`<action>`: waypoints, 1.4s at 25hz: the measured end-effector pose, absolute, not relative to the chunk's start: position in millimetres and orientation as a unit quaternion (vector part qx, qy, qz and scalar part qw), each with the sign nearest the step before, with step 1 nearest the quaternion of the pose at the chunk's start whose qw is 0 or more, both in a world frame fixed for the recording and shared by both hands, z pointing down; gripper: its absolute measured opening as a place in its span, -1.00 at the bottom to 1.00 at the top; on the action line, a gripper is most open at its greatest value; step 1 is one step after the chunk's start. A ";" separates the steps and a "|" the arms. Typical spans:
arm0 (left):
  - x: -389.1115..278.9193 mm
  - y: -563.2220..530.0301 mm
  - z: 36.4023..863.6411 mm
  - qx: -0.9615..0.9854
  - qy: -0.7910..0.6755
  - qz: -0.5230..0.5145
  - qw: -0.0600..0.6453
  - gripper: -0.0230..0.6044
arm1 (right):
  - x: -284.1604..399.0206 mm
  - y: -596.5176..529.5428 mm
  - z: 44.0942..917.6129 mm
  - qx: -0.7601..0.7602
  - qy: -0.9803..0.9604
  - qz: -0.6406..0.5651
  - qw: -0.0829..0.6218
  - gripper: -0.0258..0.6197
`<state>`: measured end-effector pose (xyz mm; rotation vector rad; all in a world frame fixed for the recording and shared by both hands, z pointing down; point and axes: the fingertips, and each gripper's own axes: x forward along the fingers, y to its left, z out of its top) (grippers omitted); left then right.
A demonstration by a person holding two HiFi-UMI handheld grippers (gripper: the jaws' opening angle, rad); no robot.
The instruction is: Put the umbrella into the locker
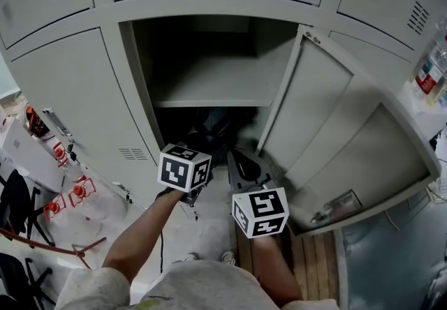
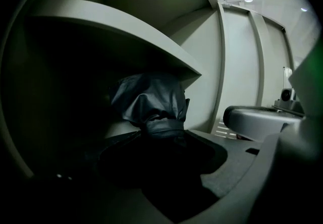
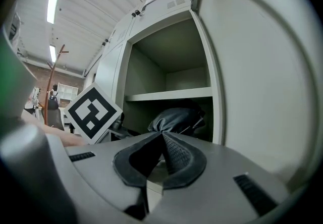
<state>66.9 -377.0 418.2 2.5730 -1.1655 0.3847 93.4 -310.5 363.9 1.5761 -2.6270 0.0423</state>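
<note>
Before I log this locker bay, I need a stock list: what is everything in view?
lockers: several, pale grey, across the wall; one is open
locker door: one, grey, swung open to the right
shelf: one, grey, inside the open locker
umbrella: one, black, folded, under the shelf
bottle: one, clear with a red label, far right
left gripper: one, grey, shut on the umbrella
right gripper: one, grey, jaws together, empty, outside the locker
</note>
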 end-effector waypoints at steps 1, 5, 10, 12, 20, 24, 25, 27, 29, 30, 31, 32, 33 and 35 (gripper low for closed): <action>68.2 -378.9 419.0 0.894 -0.403 0.140 0.140 -0.11 | 93.7 -310.9 364.7 0.515 -0.856 0.014 0.040 -0.91; 73.9 -386.5 421.8 0.898 -0.392 0.163 0.119 -0.11 | 94.5 -312.0 366.1 0.516 -0.855 0.015 0.041 -0.91; 79.7 -394.6 420.2 0.898 -0.387 0.189 0.093 -0.11 | 96.5 -312.0 369.7 0.518 -0.854 0.019 0.043 -0.91; 83.6 -398.2 417.1 0.898 -0.385 0.200 0.077 -0.11 | 97.7 -312.2 369.9 0.519 -0.854 0.019 0.043 -0.91; 84.7 -414.7 415.4 0.890 -0.390 0.231 0.051 -0.11 | 101.0 -311.6 371.5 0.520 -0.852 0.021 0.044 -0.91; 83.6 -424.8 412.9 0.888 -0.390 0.242 0.037 -0.11 | 97.6 -311.9 372.5 0.517 -0.855 0.021 0.045 -0.91; 82.6 -427.7 412.8 0.887 -0.390 0.244 0.035 -0.11 | 96.8 -312.1 372.3 0.516 -0.855 0.021 0.045 -0.91; 81.6 -433.2 412.3 0.886 -0.391 0.248 0.030 -0.11 | 96.3 -312.6 372.1 0.516 -0.855 0.020 0.046 -0.91; 80.8 -438.7 411.4 0.883 -0.395 0.253 0.021 -0.11 | 96.2 -313.2 372.3 0.515 -0.855 0.020 0.048 -0.91; 80.6 -441.2 411.1 0.882 -0.397 0.255 0.016 -0.11 | 96.1 -313.2 372.4 0.515 -0.855 0.020 0.048 -0.91; 80.9 -443.1 410.9 0.880 -0.398 0.258 0.011 -0.11 | 96.1 -313.0 372.5 0.515 -0.856 0.020 0.049 -0.91; 81.7 -444.6 410.7 0.879 -0.399 0.259 0.007 -0.11 | 96.2 -312.8 372.4 0.515 -0.855 0.020 0.049 -0.91; 82.2 -446.3 410.6 0.879 -0.400 0.261 0.003 -0.11 | 96.5 -312.6 372.3 0.515 -0.855 0.019 0.049 -0.91; 81.8 -450.4 410.7 0.876 -0.403 0.264 -0.003 -0.11 | 97.6 -312.7 372.0 0.517 -0.855 0.019 0.049 -0.91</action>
